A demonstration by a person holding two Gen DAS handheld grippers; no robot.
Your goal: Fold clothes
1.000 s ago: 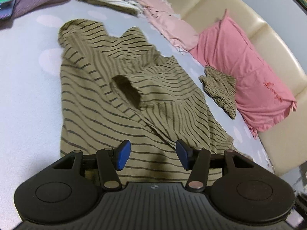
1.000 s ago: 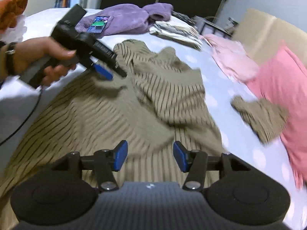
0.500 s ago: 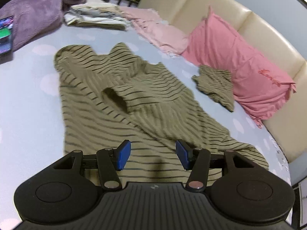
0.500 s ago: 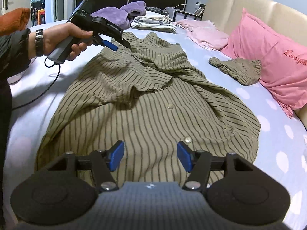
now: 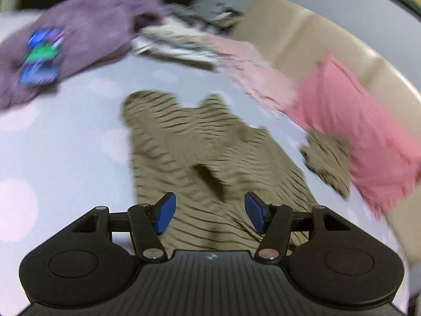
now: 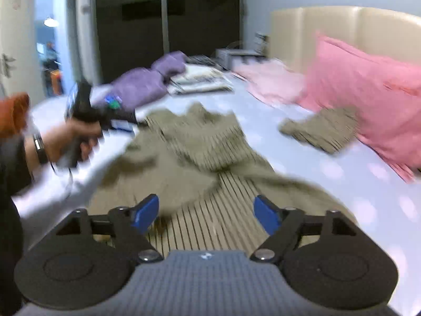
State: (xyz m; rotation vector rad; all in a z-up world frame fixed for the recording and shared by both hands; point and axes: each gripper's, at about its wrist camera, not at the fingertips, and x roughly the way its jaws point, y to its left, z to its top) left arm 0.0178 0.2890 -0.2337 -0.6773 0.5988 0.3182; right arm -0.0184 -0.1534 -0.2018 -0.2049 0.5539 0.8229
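On the bed's left side (image 5: 65, 137) the sheet lies bare, giving my left hand-held gripper (image 5: 208, 214) room; its jaws have just been opening and stand apart, holding nothing. At the middle lies the striped shirt (image 5: 184, 144), rumpled, one part flopped across its body. My right hand-held gripper (image 6: 204, 216), jaws also just widened and empty, hangs over the hem. I judge I am between folds: next, pick fresh edges. Rightward, a small striped piece (image 6: 321, 129) and pink pillow (image 6: 368, 92) crowd that margin.
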